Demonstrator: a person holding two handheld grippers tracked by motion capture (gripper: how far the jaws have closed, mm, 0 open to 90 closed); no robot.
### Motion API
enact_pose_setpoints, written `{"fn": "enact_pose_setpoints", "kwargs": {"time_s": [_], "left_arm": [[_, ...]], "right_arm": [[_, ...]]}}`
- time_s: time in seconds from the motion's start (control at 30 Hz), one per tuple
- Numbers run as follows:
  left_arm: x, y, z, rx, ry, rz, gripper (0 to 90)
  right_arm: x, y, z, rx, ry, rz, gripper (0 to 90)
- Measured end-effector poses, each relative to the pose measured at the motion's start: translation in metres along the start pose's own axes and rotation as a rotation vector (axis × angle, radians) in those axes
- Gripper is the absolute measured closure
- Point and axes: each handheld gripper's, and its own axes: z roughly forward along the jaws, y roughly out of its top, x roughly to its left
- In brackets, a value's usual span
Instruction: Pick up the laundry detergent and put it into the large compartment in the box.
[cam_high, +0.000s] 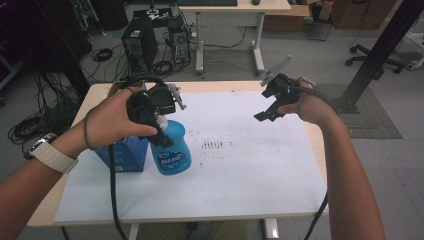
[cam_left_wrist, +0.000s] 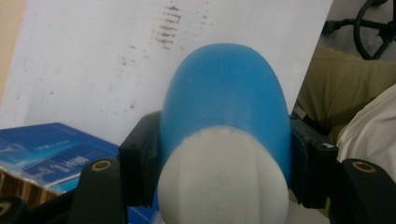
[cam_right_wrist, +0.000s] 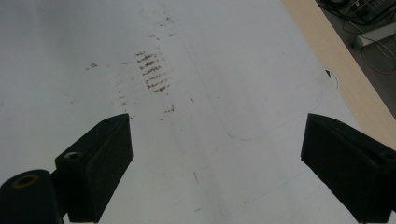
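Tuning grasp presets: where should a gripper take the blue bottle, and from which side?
At the narrow neck just under the white cap, coming from above. The blue bottle widens below, so the shoulder keeps it from slipping through. The left gripper already clamps it there, jaws on either side. The blue box crowds its left flank, so a side approach looks poorer.

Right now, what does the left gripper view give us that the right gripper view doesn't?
Left gripper view alone: the left gripper shut on the blue bottle just below its white cap, with a blue box at lower left.

Right gripper view alone: the right gripper with jaws wide apart and nothing between them, plus the table's wooden edge.

Both: the white sheet with its patch of brown marks.
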Motion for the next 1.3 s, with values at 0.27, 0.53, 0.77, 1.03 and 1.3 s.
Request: {"fn": "enact_pose_setpoints", "kwargs": {"time_s": [0.27, 0.53, 0.77, 1.03, 1.3], "left_arm": [[0.005, 0.001, -0.014, -0.011, 0.025, -0.094, 37.6], [0.009, 0.003, -0.030, -0.026, 0.057, -0.159, 37.7], [0.016, 0.002, -0.045, -0.041, 0.084, -0.229, 37.7], [0.023, 0.001, -0.056, -0.044, 0.107, -0.274, 37.8], [0.028, 0.000, -0.066, -0.039, 0.126, -0.322, 37.8]], "right_arm": [[0.000, 0.000, 0.000, -0.010, 0.002, -0.001, 9.4], [0.000, 0.000, -0.001, -0.013, 0.001, 0.000, 9.4], [0.000, 0.000, -0.001, -0.020, 0.002, -0.002, 9.4], [0.000, 0.000, -0.001, -0.024, 0.003, 0.001, 9.4], [-0.001, 0.000, 0.000, -0.023, 0.005, 0.002, 9.4]]}}
